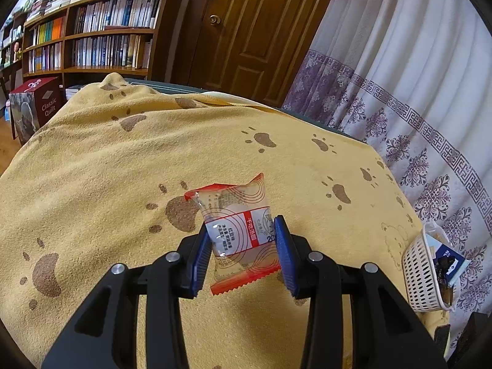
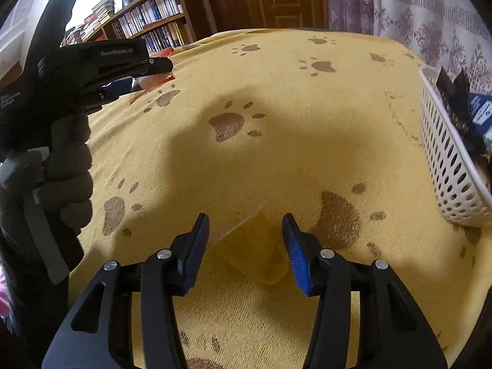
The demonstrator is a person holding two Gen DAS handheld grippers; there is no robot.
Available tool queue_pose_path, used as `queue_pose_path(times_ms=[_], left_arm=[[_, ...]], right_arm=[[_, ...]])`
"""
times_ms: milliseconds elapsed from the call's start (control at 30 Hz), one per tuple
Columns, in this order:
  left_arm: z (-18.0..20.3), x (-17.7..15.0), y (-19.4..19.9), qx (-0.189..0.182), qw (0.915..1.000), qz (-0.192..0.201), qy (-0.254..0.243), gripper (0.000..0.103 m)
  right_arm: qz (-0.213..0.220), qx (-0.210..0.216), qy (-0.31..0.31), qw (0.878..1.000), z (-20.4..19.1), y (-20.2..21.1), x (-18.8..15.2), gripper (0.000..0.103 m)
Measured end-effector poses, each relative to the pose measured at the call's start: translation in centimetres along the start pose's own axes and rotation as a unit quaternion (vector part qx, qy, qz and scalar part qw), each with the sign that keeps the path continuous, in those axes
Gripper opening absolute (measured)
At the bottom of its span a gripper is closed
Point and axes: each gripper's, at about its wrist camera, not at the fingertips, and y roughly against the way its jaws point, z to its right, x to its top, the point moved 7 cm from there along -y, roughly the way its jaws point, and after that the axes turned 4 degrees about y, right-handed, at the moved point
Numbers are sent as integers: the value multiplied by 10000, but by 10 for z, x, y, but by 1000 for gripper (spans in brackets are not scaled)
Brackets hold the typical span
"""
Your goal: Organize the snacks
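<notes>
My left gripper (image 1: 243,240) is shut on a red-and-clear snack packet (image 1: 236,230) and holds it above the yellow paw-print blanket (image 1: 123,169). The same gripper shows at the left of the right wrist view (image 2: 144,70), with the packet's red edge (image 2: 160,80) under it. My right gripper (image 2: 246,240) is open just above the blanket, with a clear plastic packet (image 2: 255,255) lying between its blue fingers (image 2: 196,246). A white slotted basket (image 1: 421,276) with dark snack packs inside stands at the right, and also shows in the right wrist view (image 2: 446,166).
The blanket covers a table whose far edge meets a wooden door (image 1: 261,30) and a patterned curtain (image 1: 399,77). A bookshelf (image 1: 92,30) and a red box (image 1: 33,107) stand beyond the left side. A gloved hand (image 2: 67,169) holds the left gripper.
</notes>
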Motion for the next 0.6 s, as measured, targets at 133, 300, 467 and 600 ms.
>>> queue_pose_path(times_ms=[133,300,467,600], left_arm=[[4,-1,2,-25,10000,26,-60,40],[8,-1,3,-27,9999,42,-119,40],[11,-3,4,-19,9998,52,-169,40],[14,-5,4,-13,9997,53,-222,40]], right_arm=[[61,-169,183,9997,0,-5,-1,61],[78,-305,555,9980,-7,-7,-4,64],[66,-509,713,9961,-10,-8,-6,50],[42,-471,566,9973,-9,-6,-6,48]])
